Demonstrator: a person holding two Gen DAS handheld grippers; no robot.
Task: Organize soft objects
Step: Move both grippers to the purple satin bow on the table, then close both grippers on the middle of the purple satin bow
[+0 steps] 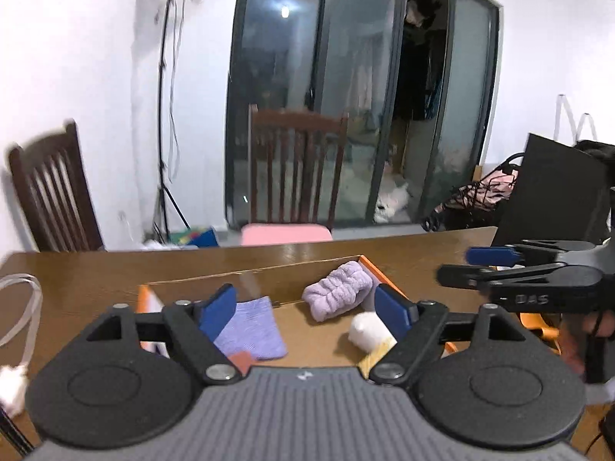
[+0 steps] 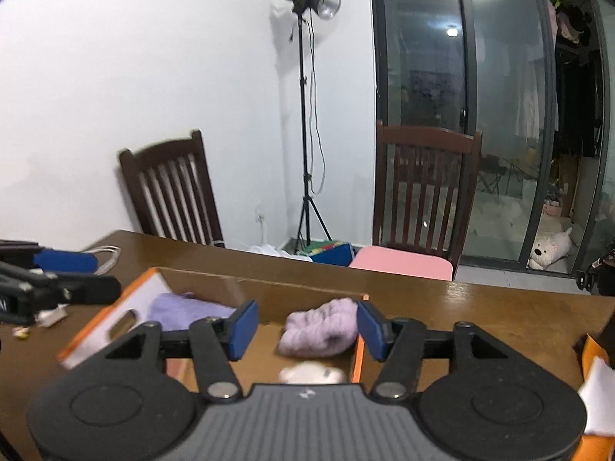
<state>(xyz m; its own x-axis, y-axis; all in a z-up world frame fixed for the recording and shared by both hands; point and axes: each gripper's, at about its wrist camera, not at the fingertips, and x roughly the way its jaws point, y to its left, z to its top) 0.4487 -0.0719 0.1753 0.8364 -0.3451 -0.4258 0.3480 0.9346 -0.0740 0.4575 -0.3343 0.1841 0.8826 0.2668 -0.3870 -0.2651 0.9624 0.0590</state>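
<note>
An open cardboard box with orange edges sits on the brown table. Inside lie a flat purple cloth, a rolled lilac fuzzy towel and a white soft roll. My left gripper is open and empty, above the box's near side. My right gripper is open and empty, over the box near the lilac towel; it also shows in the left wrist view. The left gripper shows at the left of the right wrist view.
Two dark wooden chairs stand behind the table, one with a pink cushion. A light stand is by the wall. A white cord and white fluff lie at the table's left. An orange-and-white item lies right.
</note>
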